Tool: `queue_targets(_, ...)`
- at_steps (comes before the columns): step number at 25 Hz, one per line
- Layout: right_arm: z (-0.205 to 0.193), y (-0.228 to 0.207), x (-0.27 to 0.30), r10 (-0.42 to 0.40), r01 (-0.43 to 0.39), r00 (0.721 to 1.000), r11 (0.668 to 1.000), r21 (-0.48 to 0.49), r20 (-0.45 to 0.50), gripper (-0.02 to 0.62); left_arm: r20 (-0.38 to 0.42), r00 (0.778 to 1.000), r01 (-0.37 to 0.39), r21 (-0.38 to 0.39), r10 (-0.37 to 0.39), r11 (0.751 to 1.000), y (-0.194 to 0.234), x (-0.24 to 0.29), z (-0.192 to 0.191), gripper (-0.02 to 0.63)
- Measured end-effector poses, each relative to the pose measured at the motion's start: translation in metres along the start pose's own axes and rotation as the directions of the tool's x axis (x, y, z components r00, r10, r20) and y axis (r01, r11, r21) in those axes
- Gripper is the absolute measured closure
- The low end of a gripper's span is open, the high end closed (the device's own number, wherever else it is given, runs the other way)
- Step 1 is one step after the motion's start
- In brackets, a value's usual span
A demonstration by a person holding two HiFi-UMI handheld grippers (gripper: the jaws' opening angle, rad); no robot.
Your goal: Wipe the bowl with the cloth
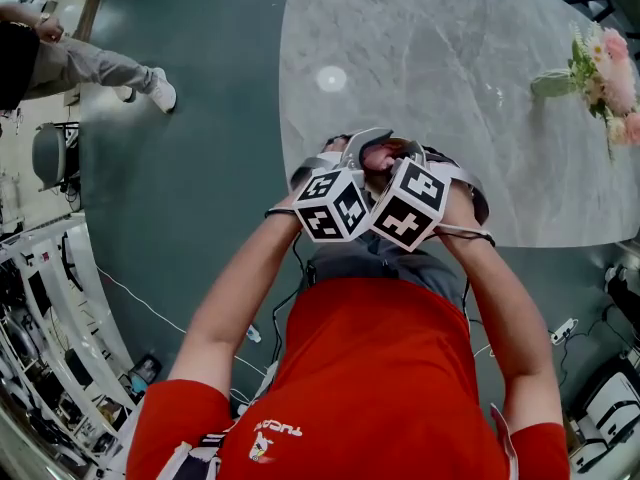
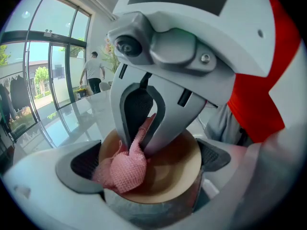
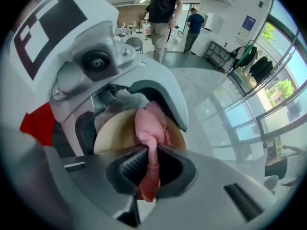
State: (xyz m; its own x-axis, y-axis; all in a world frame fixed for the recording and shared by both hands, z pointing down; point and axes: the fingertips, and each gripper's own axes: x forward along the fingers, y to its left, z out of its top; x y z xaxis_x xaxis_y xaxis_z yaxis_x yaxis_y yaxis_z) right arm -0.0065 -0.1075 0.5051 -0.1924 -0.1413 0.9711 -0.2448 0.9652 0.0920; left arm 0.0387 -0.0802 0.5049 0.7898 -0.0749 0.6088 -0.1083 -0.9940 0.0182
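Observation:
My left gripper [image 2: 149,159] is shut on a bowl [image 2: 175,174], tan inside and grey outside, with a pad against each side of its rim. A pink knitted cloth [image 2: 125,169] lies bunched in the bowl's left half. My right gripper [image 2: 141,138] reaches in from above and pinches the cloth's upper end. In the right gripper view, that gripper [image 3: 151,169] is shut on the cloth [image 3: 149,126], which hangs into the bowl [image 3: 115,133]. In the head view both marker cubes [image 1: 333,206] [image 1: 410,203] sit close together at my chest and hide most of the bowl.
A round marble table [image 1: 430,68] lies just ahead of the grippers, with a vase of flowers [image 1: 600,68] at its right side. A person [image 1: 90,63] stands on the green floor at far left. Shelving and cables line the left edge.

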Motion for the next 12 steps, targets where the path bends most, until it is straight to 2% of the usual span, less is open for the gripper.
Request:
queue_targets(5, -0.014, 0.002, -0.002, 0.024, -0.028, 0.997, 0.998, -0.047, -0.073, 0.572, 0.0, 1.0, 0.002, 0.002, -0.002, 1.0, 0.001, 0.0, -0.001, 0.02)
queue_targets(12, -0.02, 0.024, -0.007, 0.127, -0.137, 0.985, 0.988, -0.078, -0.116, 0.572, 0.002, 1.0, 0.006, 0.007, -0.006, 1.0, 0.0, -0.001, 0.0, 0.02)
